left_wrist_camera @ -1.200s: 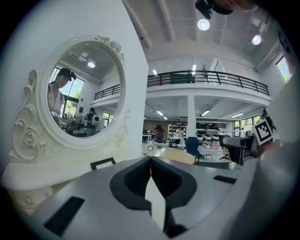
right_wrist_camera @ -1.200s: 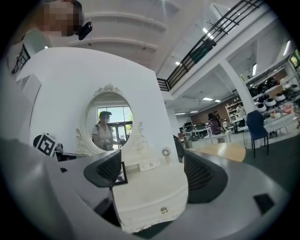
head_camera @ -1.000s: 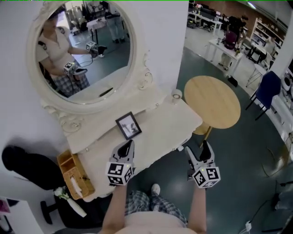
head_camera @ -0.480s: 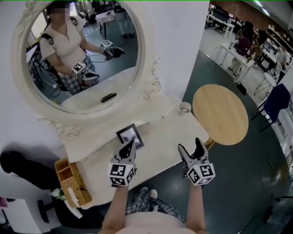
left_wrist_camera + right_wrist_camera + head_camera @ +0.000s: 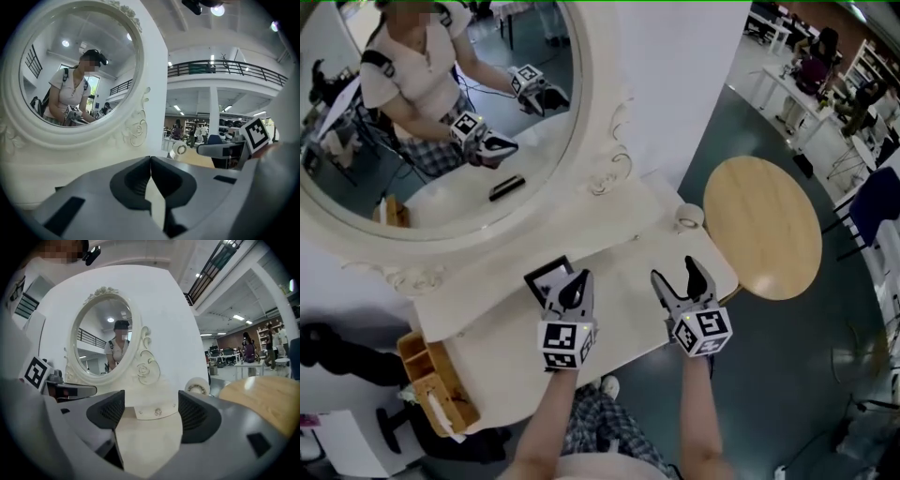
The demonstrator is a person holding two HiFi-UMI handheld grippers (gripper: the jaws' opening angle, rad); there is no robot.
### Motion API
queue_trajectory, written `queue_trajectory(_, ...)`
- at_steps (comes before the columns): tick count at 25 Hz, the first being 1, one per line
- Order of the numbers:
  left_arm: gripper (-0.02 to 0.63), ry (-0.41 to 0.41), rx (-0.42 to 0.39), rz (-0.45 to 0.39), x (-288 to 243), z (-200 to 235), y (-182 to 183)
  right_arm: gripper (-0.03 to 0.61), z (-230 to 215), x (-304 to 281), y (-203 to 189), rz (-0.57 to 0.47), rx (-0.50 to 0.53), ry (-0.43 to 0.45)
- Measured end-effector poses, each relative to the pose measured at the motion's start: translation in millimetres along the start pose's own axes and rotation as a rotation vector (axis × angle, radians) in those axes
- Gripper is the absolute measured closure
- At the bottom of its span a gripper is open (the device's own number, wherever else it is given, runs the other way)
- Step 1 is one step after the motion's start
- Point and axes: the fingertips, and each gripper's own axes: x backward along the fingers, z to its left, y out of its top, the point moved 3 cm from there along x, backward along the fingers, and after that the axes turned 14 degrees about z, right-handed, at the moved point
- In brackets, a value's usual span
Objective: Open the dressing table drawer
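Note:
The white dressing table (image 5: 619, 314) stands under an oval carved mirror (image 5: 441, 112). In the right gripper view a small drawer front with a round knob (image 5: 157, 412) sits closed at the mirror's base, straight ahead. My right gripper (image 5: 680, 279) hovers over the right half of the tabletop, open, nothing between its pads (image 5: 108, 411). My left gripper (image 5: 574, 291) hangs over the middle of the top next to a picture frame, shut and empty. In the left gripper view its jaws (image 5: 150, 161) meet and point at the mirror's frame (image 5: 136, 131).
A small black picture frame (image 5: 546, 278) lies on the tabletop by the left gripper. A white roll (image 5: 687, 217) sits at the table's right back corner. A round wooden side table (image 5: 764, 225) stands to the right. A wooden organiser (image 5: 431, 380) sits at the table's left end.
Both grippers have moved forward from the table's front edge to over the tabletop, nearer the mirror. The left stays shut and the right open.

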Motion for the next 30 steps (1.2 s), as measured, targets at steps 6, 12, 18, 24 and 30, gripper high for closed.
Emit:
queue_trajectory(6,0.587,-0.008,0.032,0.024,-53,-9,-6,0.281,-13,-68,-12,0.103,0.047,0.029)
queue_trajectory(12,0.586,-0.016,0.069,0.052,-91,-20,-19,0.335,-27,-119,-30,0.218,0.060,0.053)
queue_trajectory(18,0.586,-0.006,0.099,0.088,-109,-19,-36,0.367,-30,-151,-50,0.332,0.068,0.061)
queue_trajectory(24,0.586,-0.016,0.112,0.103,-115,-23,-45,0.405,-28,-166,-57,0.359,0.069,0.071)
queue_trajectory(30,0.586,-0.019,0.118,0.112,-111,-21,-48,0.468,-28,-175,-62,0.374,0.080,0.044)
